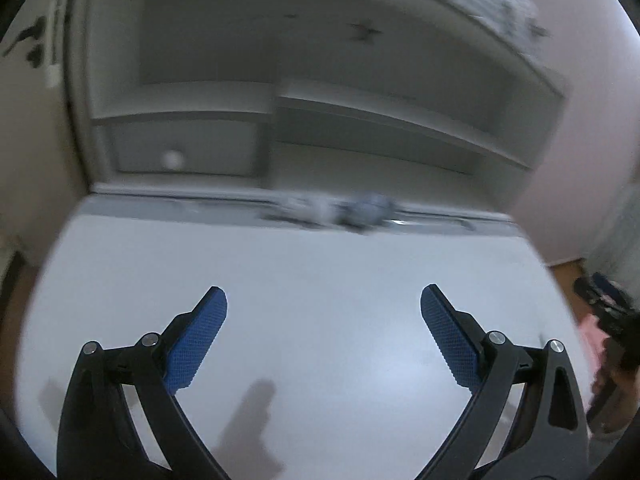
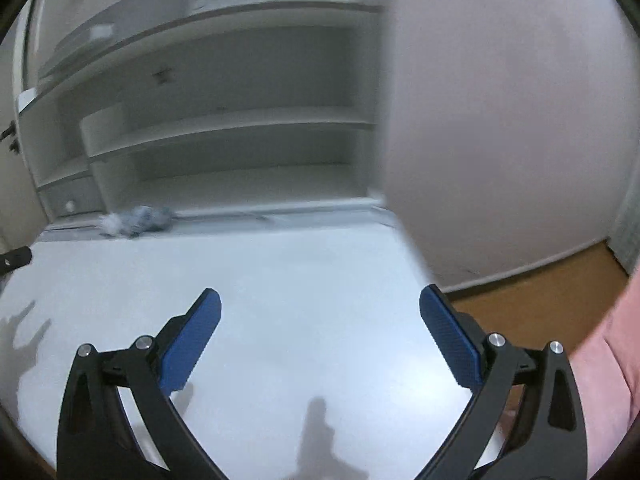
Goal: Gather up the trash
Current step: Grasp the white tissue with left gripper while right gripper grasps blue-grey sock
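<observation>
Both tools gape with nothing between their blue pads: left gripper [image 1: 323, 298] and right gripper [image 2: 320, 300], each above the white desk [image 1: 320, 280]. Behind it stands a shelf unit [image 1: 360, 112] with a knobbed drawer [image 1: 180, 152]. Crumpled trash [image 1: 352, 210] lies blurred at the desk's far edge, well apart from both.

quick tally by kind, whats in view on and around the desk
grippers: 2, left gripper and right gripper, both open and empty
crumpled trash clump at the desk's back edge: 1, blurred, pieces uncountable
white desk: 1
shelf unit: 1
drawer knob: 1
total: 6
</observation>
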`<state>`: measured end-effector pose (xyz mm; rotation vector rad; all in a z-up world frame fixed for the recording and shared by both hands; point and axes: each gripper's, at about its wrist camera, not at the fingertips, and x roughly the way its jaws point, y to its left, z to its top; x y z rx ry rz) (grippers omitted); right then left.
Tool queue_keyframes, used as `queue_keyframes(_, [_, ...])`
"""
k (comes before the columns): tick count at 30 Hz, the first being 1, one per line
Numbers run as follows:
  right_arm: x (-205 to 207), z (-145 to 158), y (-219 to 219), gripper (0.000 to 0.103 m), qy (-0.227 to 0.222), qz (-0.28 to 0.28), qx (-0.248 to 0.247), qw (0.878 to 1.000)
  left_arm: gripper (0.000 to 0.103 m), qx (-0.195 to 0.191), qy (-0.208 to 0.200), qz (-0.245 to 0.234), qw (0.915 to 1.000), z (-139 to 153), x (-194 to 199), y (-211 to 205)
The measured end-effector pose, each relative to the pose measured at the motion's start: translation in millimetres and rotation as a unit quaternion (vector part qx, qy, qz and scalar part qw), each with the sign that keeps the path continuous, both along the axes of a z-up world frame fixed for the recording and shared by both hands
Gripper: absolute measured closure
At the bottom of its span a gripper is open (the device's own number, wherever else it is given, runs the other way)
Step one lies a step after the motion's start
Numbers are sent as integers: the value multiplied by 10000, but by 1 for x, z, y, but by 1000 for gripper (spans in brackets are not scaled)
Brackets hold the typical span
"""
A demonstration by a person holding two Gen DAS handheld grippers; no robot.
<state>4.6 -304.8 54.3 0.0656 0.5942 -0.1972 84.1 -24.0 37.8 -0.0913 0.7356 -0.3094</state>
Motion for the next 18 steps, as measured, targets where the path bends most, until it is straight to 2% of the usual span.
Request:
queue_keyframes(3, [49, -1, 40, 7, 105, 283, 44, 9995, 8, 308, 63, 225, 9993, -9, 40, 1])
queue_keyframes(6, [100, -8, 69, 7, 330, 430, 273, 9982, 8, 512, 354, 141, 9980, -33, 85, -16])
queue_keyframes(10, [142, -21, 90, 7, 504, 524, 625, 9954, 8, 565, 484, 28, 9972, -49, 124, -32])
queue_keyframes(14, [165, -27, 96, 7, 554, 446, 821, 9941, 10, 691, 506, -179, 9962, -54, 153, -49])
queue_keyframes(15, [172, -29, 97, 7, 591, 422, 884, 9934, 18, 767, 539, -295, 9952, -56, 160, -55])
queue_keyframes(16, [179, -30, 99, 7, 639, 408, 932, 9928, 39, 700, 705, -511, 9937, -60, 167, -60])
queue_keyframes(17, [184, -32, 101, 7, 684, 413, 965, 9921, 47, 584, 785, -631, 9932, -62, 173, -63])
queue_keyframes(18, [190, -34, 103, 7, 740, 459, 1001, 9912, 68, 474, 804, -683, 9933, -61, 176, -63])
